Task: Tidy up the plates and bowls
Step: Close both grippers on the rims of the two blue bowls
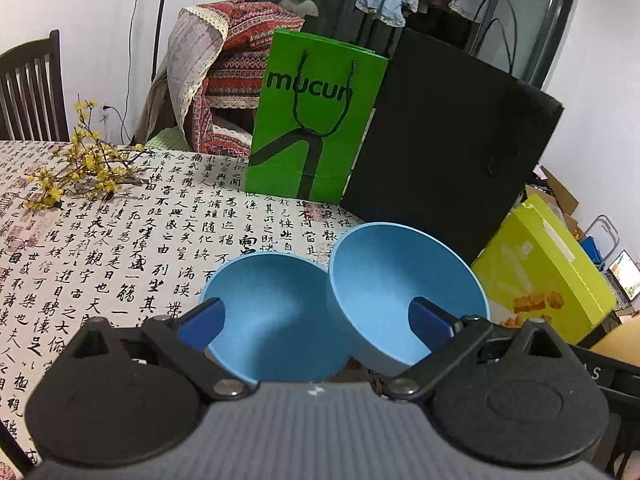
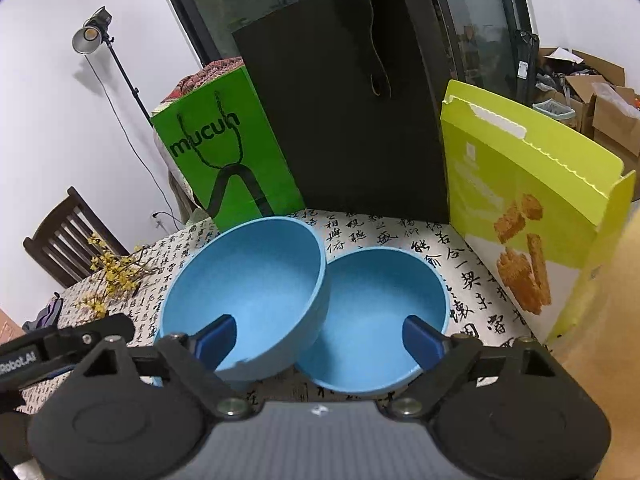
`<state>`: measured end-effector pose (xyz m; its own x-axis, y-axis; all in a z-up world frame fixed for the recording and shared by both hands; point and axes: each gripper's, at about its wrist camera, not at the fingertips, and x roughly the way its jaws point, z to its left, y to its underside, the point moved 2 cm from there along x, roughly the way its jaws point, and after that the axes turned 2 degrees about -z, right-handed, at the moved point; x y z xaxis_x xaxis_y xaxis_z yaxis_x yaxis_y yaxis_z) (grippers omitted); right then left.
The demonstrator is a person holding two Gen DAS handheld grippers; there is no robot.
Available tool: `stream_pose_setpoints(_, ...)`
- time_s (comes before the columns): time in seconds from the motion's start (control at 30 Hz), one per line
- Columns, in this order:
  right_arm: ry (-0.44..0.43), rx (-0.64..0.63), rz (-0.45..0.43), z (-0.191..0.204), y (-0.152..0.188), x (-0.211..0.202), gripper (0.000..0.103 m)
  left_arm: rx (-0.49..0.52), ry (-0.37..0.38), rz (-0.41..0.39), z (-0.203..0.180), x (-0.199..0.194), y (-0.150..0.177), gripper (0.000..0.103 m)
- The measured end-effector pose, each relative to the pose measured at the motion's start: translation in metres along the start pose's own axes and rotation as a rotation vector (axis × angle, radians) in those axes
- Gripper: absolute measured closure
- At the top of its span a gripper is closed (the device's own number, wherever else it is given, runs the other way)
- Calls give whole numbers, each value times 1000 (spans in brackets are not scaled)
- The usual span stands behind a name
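Table covering: cloth (image 1: pixel 120 248) printed with black calligraphy.
Green bag (image 1: pixel 312 120): upright at the far side, lettered "mucun", cord handles hanging down its face.
Black bag (image 1: pixel 448 148): upright, just beside the green bag, overlapping its edge.
Yellow-green box (image 2: pixel 520 200): standing, top flap open, snack picture on its front.
Flower sprig (image 1: pixel 80 160): yellow blossoms, lying on the cloth.
Chair (image 1: pixel 32 88): dark wood, slatted back.
Lamp (image 2: pixel 90 36): on a stand by the wall.
Patterned blanket (image 1: pixel 236 60): draped behind the bags.
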<state>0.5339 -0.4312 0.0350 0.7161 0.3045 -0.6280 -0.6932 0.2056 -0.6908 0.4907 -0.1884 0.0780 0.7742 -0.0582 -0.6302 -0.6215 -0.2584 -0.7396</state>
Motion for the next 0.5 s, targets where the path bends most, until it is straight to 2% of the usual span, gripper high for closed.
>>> stream_pose_setpoints(0.13, 1, 4, 8, -1, -7, 10, 19, -10, -12, 14, -3, 14, -5, 11)
stream_pose_setpoints(0.23, 1, 11, 15, -1, -12, 17, 29, -20, -15, 26, -6, 24, -8, 16)
stream_pose_setpoints(0.4, 2, 35, 33, 1, -17, 29, 38, -37, -13, 60, -9, 40, -9, 34)
stream_pose_setpoints(0.5, 0, 46, 41, 2, -19, 36, 44, -63, -6, 78, -9, 50, -8, 39)
